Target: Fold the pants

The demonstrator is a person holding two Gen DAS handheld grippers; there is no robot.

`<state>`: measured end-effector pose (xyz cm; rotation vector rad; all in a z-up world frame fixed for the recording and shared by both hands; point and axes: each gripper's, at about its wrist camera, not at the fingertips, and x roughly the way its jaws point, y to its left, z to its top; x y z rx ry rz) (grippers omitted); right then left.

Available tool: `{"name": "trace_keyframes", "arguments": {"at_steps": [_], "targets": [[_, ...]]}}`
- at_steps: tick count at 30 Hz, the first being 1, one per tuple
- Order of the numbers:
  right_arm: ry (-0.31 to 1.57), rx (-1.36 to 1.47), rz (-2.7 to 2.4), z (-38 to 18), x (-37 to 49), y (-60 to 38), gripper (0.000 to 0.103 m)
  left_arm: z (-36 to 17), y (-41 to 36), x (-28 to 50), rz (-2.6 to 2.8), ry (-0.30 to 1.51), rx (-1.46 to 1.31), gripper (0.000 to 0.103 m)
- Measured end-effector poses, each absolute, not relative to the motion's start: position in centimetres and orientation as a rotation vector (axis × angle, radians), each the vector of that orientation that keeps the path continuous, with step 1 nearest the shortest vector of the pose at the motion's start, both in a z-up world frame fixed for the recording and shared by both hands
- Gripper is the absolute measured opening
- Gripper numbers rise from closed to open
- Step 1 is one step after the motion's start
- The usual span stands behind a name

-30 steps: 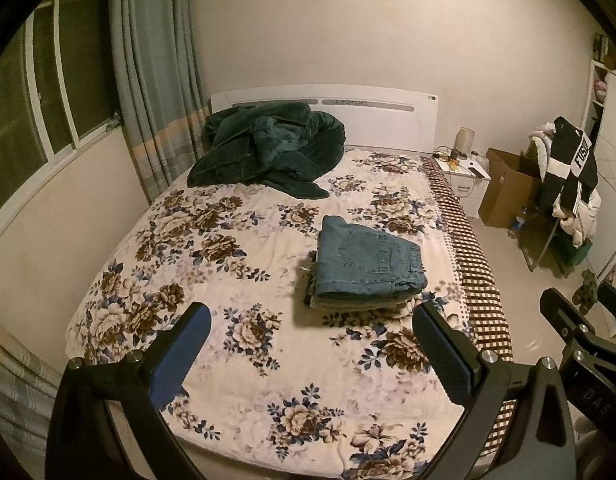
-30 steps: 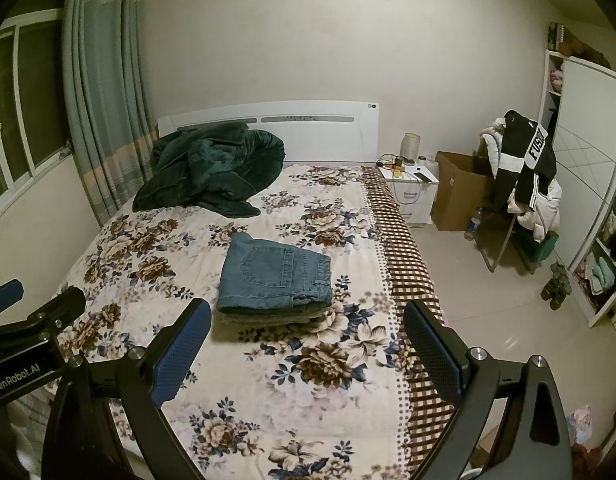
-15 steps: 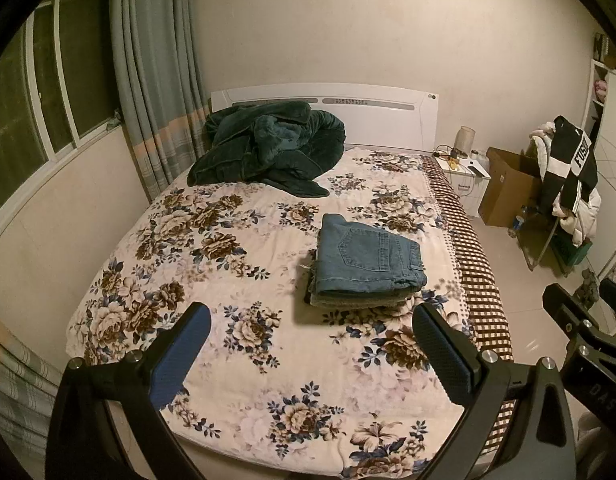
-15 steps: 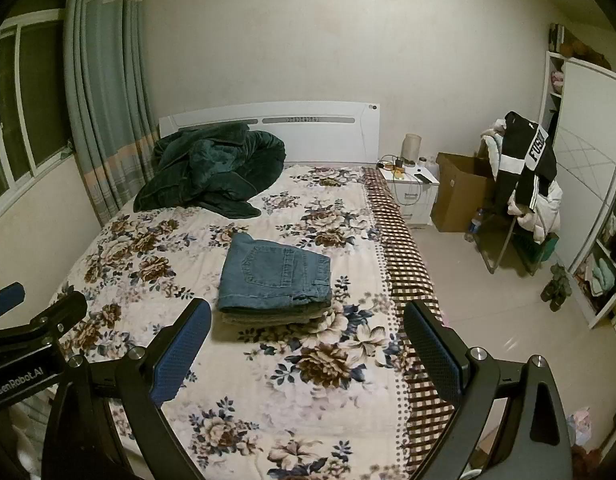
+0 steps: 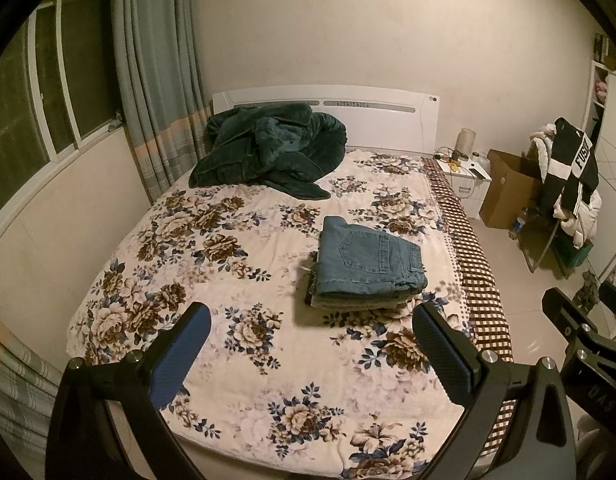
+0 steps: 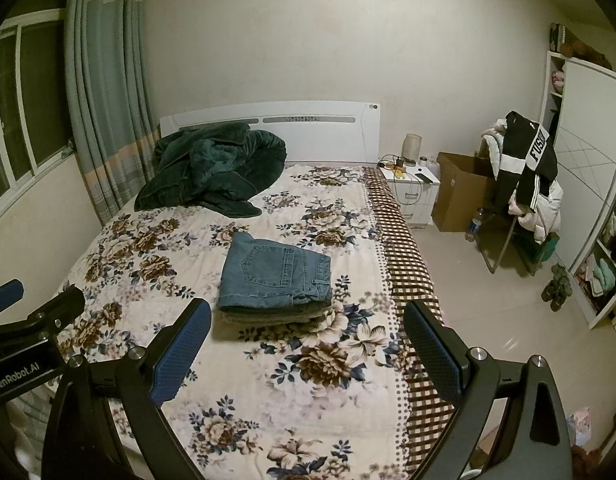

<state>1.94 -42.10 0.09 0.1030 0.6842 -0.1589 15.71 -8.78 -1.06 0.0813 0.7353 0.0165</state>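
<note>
Blue denim pants [image 5: 366, 262] lie folded into a compact stack on the floral bedspread [image 5: 228, 264], right of the bed's middle. They also show in the right wrist view [image 6: 276, 276], a back pocket facing up. My left gripper [image 5: 308, 350] is open and empty, held above the foot of the bed, well short of the pants. My right gripper [image 6: 306, 346] is open and empty too, just short of the stack. Each gripper shows at the edge of the other's view.
A dark green blanket [image 5: 268, 150] is heaped by the white headboard [image 5: 380, 110]. A nightstand [image 6: 412, 190], a cardboard box [image 6: 460, 192] and a chair piled with clothes [image 6: 524, 180] stand right of the bed. A curtain [image 5: 156, 80] and window are on the left.
Both grippers have drifted slightly; the view of the bed shifts a little. The pants have not moved. Both stay open.
</note>
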Motion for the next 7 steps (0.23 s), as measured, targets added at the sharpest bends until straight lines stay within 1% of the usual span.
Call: {"name": "trace_keyframes", "arguments": {"at_steps": [7], "targets": [[0.682, 0.104, -0.158, 0.14, 1.88, -42.06, 0.099, -0.89, -8.65, 15.32, 0.021, 0.726, 0.077, 0.103]]}}
